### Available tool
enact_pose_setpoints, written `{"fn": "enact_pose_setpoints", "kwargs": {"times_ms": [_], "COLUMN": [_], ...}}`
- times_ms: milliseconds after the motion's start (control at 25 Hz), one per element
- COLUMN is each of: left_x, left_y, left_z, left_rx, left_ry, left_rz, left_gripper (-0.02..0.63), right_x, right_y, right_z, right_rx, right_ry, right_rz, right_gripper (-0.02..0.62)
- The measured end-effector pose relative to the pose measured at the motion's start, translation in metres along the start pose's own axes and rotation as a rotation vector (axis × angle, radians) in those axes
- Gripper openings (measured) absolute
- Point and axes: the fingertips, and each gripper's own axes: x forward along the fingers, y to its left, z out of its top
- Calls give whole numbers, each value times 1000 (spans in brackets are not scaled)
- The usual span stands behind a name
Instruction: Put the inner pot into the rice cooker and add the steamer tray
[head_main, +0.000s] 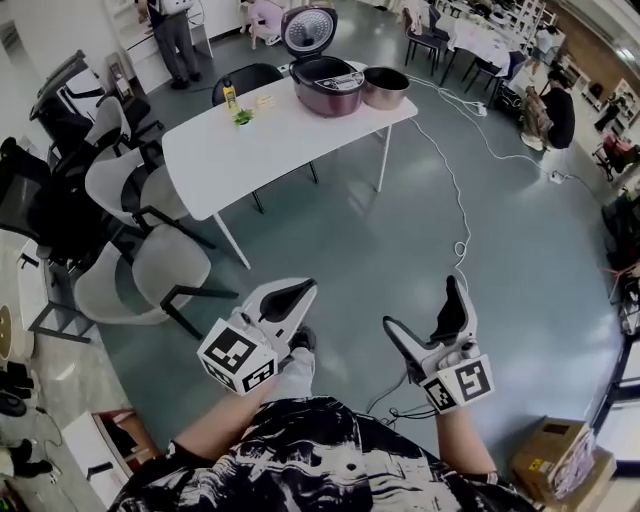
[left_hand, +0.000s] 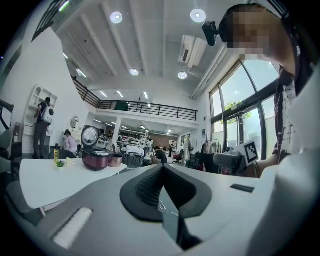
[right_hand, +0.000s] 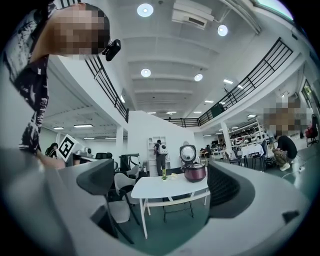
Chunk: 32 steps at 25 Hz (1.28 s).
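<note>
The maroon rice cooker (head_main: 325, 85) stands with its lid up at the far end of a white table (head_main: 250, 150), several steps ahead of me. The metal inner pot (head_main: 385, 87) sits on the table just right of it. Something pale lies across the cooker's mouth, too small to identify. In the left gripper view the cooker (left_hand: 95, 159) and pot (left_hand: 116, 160) are small and far off. The right gripper view shows the cooker (right_hand: 194, 171) on the table (right_hand: 165, 187). My left gripper (head_main: 298, 292) is shut and empty, held low over the floor. My right gripper (head_main: 425, 305) is open and empty.
Several grey chairs (head_main: 150, 270) crowd the table's left side. A yellow-green bottle (head_main: 230, 97) stands at the table's back left. A white cable (head_main: 455, 200) snakes across the floor right of the table. A cardboard box (head_main: 560, 455) sits at lower right. People stand in the background.
</note>
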Motion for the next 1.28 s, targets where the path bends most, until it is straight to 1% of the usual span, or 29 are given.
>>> {"fn": "enact_pose_setpoints", "kwargs": {"times_ms": [160, 520, 640, 800, 960, 1080, 1160, 1280], "left_x": [45, 137, 162, 201, 256, 301, 333, 382], "left_y": [47, 177, 205, 229, 246, 260, 270, 285], "left_z": [4, 41, 50, 52, 57, 64, 69, 76], "left_rx": [-12, 3, 2, -10, -4, 5, 6, 5], "left_ry": [0, 4, 2, 14, 20, 14, 9, -3], "left_rz": [-26, -91, -97, -104, -89, -60, -30, 36], "left_gripper": [5, 5, 5, 5, 5, 5, 5, 5], "right_x": [48, 194, 225, 254, 281, 304, 319, 344], "right_y": [-30, -94, -111, -145, -197, -245, -278, -332], "right_z": [-3, 10, 9, 7, 3, 0, 1, 5], "right_rx": [-9, -46, -45, -38, -35, -29, -31, -39], "right_ry": [9, 3, 9, 14, 14, 14, 17, 24], "right_rz": [-9, -27, -29, -37, -16, 13, 41, 99], "right_gripper": [534, 534, 534, 534, 534, 534, 534, 534]}}
